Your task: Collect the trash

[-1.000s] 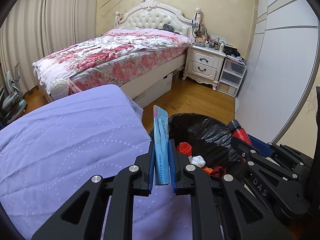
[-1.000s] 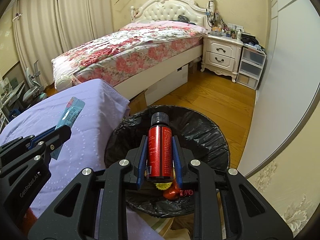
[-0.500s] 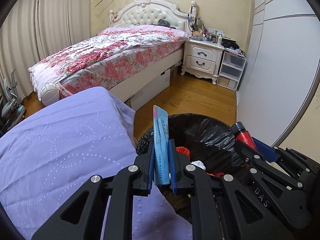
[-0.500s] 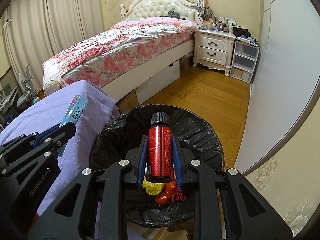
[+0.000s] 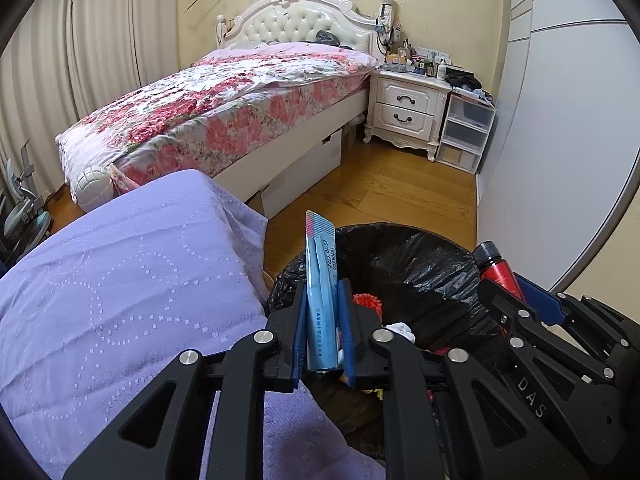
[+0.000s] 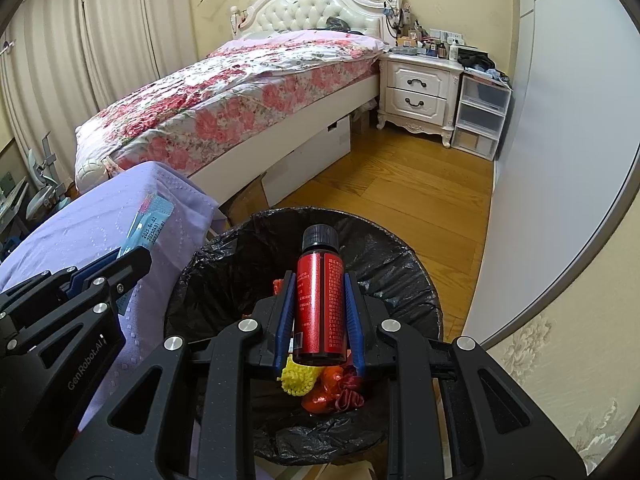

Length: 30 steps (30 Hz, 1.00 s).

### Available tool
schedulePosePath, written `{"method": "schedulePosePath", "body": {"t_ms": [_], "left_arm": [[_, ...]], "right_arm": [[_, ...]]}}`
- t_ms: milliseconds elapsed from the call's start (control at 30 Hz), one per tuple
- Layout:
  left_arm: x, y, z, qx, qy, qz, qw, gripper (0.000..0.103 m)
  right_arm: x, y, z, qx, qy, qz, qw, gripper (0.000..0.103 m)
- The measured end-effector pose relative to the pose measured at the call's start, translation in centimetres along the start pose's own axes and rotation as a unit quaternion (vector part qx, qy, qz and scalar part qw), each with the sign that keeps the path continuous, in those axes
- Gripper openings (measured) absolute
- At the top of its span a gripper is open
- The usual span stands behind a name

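Note:
My left gripper (image 5: 323, 292) is shut on a long blue sachet (image 5: 320, 280) that stands upright at the near left rim of the black-lined bin (image 5: 416, 256). My right gripper (image 6: 319, 284) is shut on a small red bottle (image 6: 319, 300) with a black cap, held over the open bin (image 6: 248, 256). Red, yellow and white scraps (image 6: 320, 388) lie in the bin. The right gripper and bottle (image 5: 498, 268) show at the right in the left wrist view. The left gripper with the sachet (image 6: 150, 220) shows at the left in the right wrist view.
A table with a purple cloth (image 5: 120, 280) lies left of the bin. A floral bed (image 5: 224, 116), a white nightstand (image 5: 408, 108) and plastic drawers (image 5: 464, 132) stand beyond on the wood floor (image 5: 380, 192). A white wardrobe wall (image 5: 560, 140) runs along the right.
Both grippers have moved forward and right with their loads, so the left gripper's sachet now stands at the bin rim and the bottle is further over the bin.

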<state>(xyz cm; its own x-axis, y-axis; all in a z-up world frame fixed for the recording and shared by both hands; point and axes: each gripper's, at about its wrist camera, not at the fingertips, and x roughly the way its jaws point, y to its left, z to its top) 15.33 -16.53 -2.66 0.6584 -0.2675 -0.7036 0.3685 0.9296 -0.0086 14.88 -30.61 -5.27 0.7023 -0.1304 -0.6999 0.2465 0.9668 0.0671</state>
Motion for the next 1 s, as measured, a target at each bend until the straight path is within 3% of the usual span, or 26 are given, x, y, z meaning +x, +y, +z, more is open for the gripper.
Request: {"method": "schedulePosePath", "body": {"t_ms": [33,100,300,533,1000], "left_arm": [[0.1,0.0,0.0,0.000,0.003,0.000,1.0000,0.023],[0.2,0.1,-0.1,-0.004,0.005,0.001,1.0000,0.043],[-0.2,0.7,-0.3,-0.009,-0.004,0.009,0.9999,0.066],[-1.6,1.6,-0.6,-0.013,-0.017,0.032,0.9993,0.073],[-7.3,5.1,-4.0,-0.032,-0.036,0.091,0.9947,0.083]], "right_arm": [[0.0,0.0,0.0,0.000,0.000,-0.001,1.000,0.024],[0.0,0.0,0.0,0.002,-0.002,-0.004,1.000,0.026],[-0.2,-0.4,-0.1,0.005,-0.009,-0.015,1.000,0.043],[-1.2,-0.4,-0.2,0.008,-0.019,-0.022,1.000,0.062],[-5.1,1.9,-2.1,-0.010,-0.034,-0.004,0.999,0.080]]}}
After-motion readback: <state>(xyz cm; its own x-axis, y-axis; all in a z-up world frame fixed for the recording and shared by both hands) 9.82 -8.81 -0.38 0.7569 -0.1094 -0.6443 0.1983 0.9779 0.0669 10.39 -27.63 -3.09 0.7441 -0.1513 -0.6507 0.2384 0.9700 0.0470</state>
